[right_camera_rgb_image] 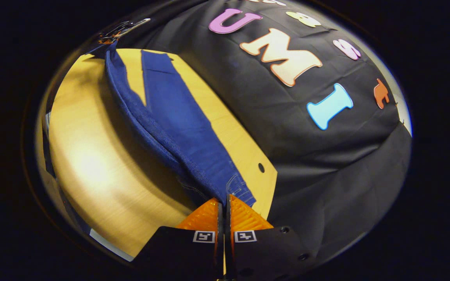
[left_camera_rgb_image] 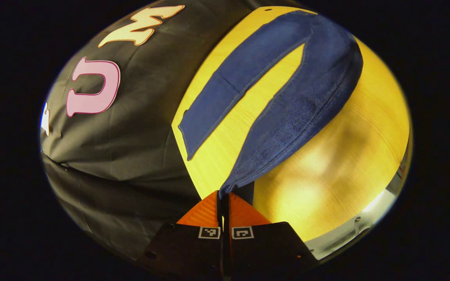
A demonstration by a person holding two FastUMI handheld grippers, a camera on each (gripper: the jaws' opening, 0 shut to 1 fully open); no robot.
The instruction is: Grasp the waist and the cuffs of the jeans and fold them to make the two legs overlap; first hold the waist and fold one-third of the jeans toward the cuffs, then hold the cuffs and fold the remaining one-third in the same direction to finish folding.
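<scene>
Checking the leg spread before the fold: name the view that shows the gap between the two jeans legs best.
Left gripper view: the jeans fan out from the left gripper, with a wide wedge of table between both legs. The right gripper view shows the jeans mostly bunched, with a small gap far off.

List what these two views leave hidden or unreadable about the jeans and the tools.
- Left gripper view: the pinched end of the jeans disappears between the left tool fingers, so how much cloth is held is hidden.
- Right gripper view: the denim edge caught by the right tool is covered by its fingers.
- Right gripper view: the far end of the jeans meets another tool at the top edge, too small and warped to read.
- Table: glare blurs its surface.
</scene>
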